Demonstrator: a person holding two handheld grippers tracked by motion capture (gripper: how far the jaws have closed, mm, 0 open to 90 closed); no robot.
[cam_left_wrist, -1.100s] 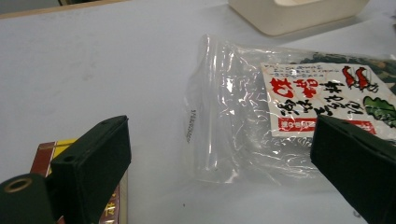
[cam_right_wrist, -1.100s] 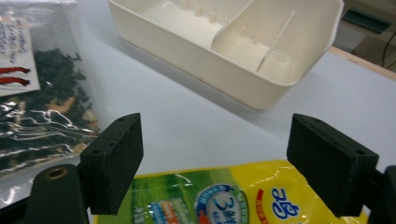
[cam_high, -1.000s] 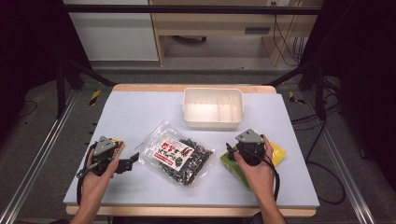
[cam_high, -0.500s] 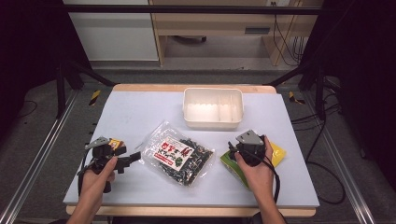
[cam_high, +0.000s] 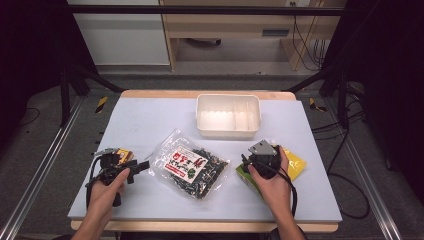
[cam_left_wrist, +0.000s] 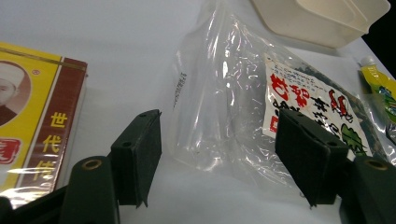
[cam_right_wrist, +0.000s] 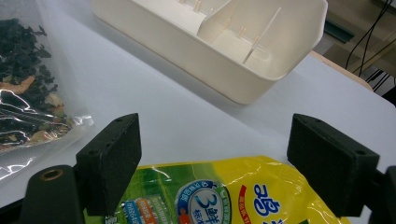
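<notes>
Two tools are at work on the desk (cam_high: 150, 120), each hovering at a packet. In the high view the left tool (cam_high: 142, 166) lies low at about 8 o'clock from the desk centre, pointing toward 3 o'clock at the clear bag of dark dried food (cam_high: 192, 165), which lies flat near the centre. The left gripper view shows the bag's clear empty edge (cam_left_wrist: 210, 107) between the jaws; they have just been closing, but the pads stand apart from the film and nothing is clamped yet. A yellow and brown box (cam_left_wrist: 32, 126) lies just beside that tool, at its 9 o'clock. The right tool (cam_high: 260, 159) sits at about 4 o'clock, over the yellow-green pouch (cam_right_wrist: 224, 196); its jaws are spread wide either side of the pouch's top edge with no contact visible, so it is released too. The white divided tray (cam_high: 228, 131) stands at 12 o'clock from the bag, apart from both packets. Judgement: the step in hand is the left-hand grasp of the bag, presumably for transfer to the tray. Next move calls for the left jaws to finish closing on the film edge, low against the desk. Thin slippery film may slide out, and the loose contents will sag on lifting.
</notes>
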